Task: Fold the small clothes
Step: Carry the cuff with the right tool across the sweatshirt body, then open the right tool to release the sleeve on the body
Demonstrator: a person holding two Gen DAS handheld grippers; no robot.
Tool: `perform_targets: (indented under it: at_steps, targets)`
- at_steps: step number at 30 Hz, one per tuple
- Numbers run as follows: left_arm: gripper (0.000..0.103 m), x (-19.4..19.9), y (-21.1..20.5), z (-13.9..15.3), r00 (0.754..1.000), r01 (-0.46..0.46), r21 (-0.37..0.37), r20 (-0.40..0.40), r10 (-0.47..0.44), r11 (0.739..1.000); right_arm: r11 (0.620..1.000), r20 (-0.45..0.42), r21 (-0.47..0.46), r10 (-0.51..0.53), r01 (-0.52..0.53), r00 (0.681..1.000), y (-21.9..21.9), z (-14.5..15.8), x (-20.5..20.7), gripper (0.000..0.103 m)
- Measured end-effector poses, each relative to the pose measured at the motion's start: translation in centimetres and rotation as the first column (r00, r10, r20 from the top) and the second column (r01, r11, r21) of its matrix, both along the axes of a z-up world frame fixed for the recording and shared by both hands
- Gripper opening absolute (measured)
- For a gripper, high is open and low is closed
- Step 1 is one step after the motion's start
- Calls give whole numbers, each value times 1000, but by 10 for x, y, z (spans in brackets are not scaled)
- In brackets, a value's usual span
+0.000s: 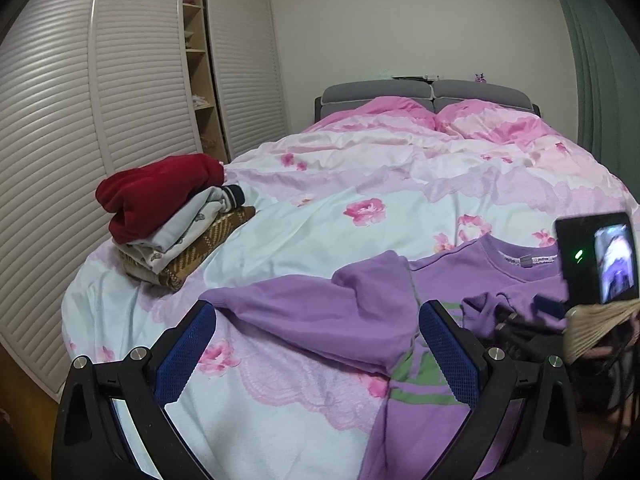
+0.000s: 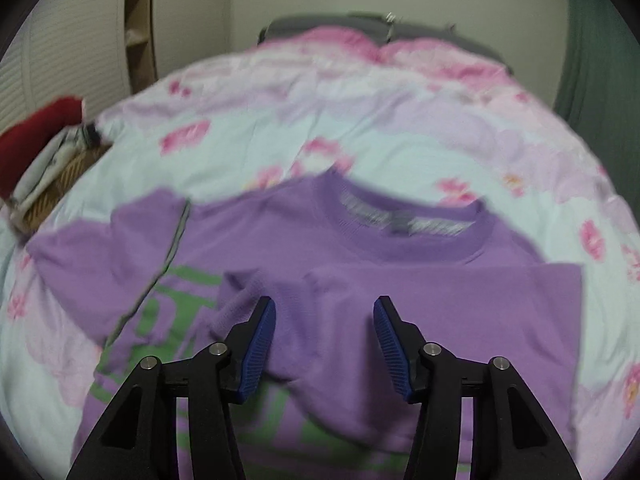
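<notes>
A purple sweatshirt [image 2: 280, 240] with green print lies face up on the bed, collar toward the headboard. One sleeve [image 2: 460, 292] is folded flat across its chest. The other sleeve [image 1: 320, 312] lies bunched out toward the left side. My right gripper [image 2: 324, 308] hovers open just over the folded sleeve, its blue pads apart with nothing pressed between them; this view is blurred. My left gripper [image 1: 316, 320] stands wide open low over the bunched sleeve, which shows between its fingers without either pad pressing on it. The right hand-held unit's screen [image 1: 596, 256] shows at the right edge.
A stack of folded clothes [image 1: 168, 216], red on top, sits at the bed's left edge, also the stack [image 2: 40, 152] in the right wrist view. The floral duvet [image 1: 360, 184] covers the bed. Louvered wardrobe doors [image 1: 60, 120] stand left, a green curtain [image 1: 592, 60] right.
</notes>
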State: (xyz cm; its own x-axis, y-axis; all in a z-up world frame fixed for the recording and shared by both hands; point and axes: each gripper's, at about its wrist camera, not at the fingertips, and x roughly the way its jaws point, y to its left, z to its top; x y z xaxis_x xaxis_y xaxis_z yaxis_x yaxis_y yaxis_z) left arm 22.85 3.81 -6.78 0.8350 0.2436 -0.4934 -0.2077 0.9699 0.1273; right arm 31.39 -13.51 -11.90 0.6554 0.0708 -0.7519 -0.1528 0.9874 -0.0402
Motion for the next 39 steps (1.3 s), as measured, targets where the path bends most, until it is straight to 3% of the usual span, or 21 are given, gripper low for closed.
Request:
perform_targets:
  at_steps: [5, 13, 20, 22, 23, 24, 26, 30, 35, 37, 39]
  targets:
    - [103, 2, 8, -4, 1000, -10, 2, -10, 10, 1000, 995, -17, -85, 59, -60, 998, 21, -19, -9, 49]
    - [103, 4, 32, -7, 998, -57, -15, -16, 56, 998, 991, 32, 105, 79, -82, 996, -2, 5, -22, 49]
    - [103, 3, 36, -6, 998, -57, -17, -10, 56, 998, 977, 78, 93, 183, -190, 980, 15, 16, -9, 49]
    - [103, 3, 37, -5, 998, -54, -17, -10, 54, 998, 973, 50, 61, 222, -225, 974, 25, 11, -3, 49]
    - [103, 3, 37, -5, 998, -54, -18, -10, 54, 998, 972, 29, 53, 227, -229, 973, 28, 6, -1, 46]
    - [103, 3, 36, -5, 998, -55, -17, -10, 55, 998, 971, -6, 55, 234, -233, 972, 31, 0, 3, 31]
    - [103, 2, 38, -4, 998, -61, -18, -7, 61, 998, 971, -75, 60, 236, -232, 969, 35, -15, 10, 25]
    - [103, 1, 47, -3, 997, -80, -26, -4, 80, 996, 973, -46, 28, 229, -228, 972, 41, -19, 5, 10]
    - [103, 2, 58, -3, 995, -99, -40, -6, 98, 994, 975, 76, 63, 210, -215, 975, 41, 11, -3, 9]
    - [103, 3, 61, -2, 995, -103, -42, -7, 102, 994, 976, 34, 65, 207, -209, 978, 45, 6, 5, 9]
    - [103, 2, 63, -1, 995, -104, -41, -4, 104, 994, 975, -79, 93, 209, -202, 975, 47, -14, 16, 13]
